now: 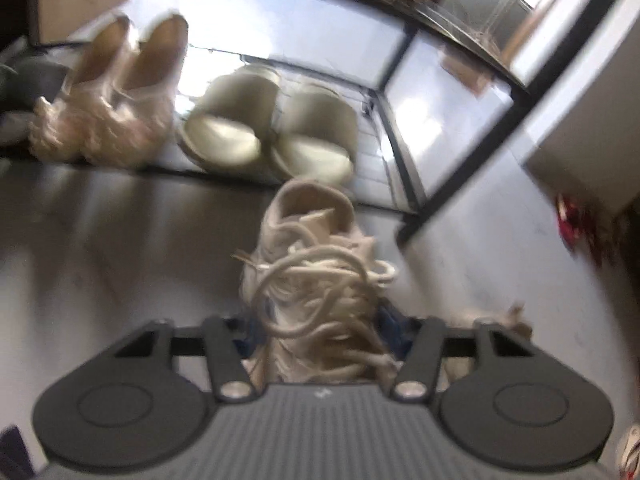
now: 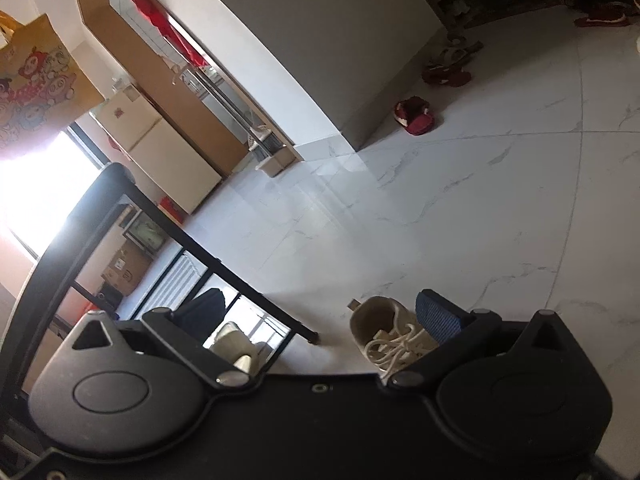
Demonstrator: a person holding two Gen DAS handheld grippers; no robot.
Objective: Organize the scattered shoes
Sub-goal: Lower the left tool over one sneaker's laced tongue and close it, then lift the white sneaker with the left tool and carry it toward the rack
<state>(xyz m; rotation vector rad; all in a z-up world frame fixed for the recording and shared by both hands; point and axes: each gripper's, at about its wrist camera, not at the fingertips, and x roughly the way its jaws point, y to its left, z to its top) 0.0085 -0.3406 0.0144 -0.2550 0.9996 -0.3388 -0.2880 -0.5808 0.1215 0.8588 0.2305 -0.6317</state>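
Note:
My left gripper (image 1: 316, 320) is shut on a beige lace-up sneaker (image 1: 316, 248), which hangs in front of a black shoe rack (image 1: 400, 168) with its opening toward the rack; the picture is blurred. The blue pads (image 1: 394, 316) barely show behind the laces. On the rack shelf stand a pair of pink fluffy heels (image 1: 116, 100) and a pair of beige slippers (image 1: 272, 128). My right gripper (image 2: 320, 304) is open, low over the tiled floor. A second beige sneaker (image 2: 384, 332) lies on the floor close to its right blue pad (image 2: 438, 320), not gripped.
The rack's black frame (image 2: 224, 264) stands at the left in the right wrist view. Red slippers lie near the grey wall corner (image 2: 414, 116) and farther back (image 2: 446, 74). More shoes sit at the far top right (image 2: 600, 12). A red blur (image 1: 580, 220) lies right of the rack.

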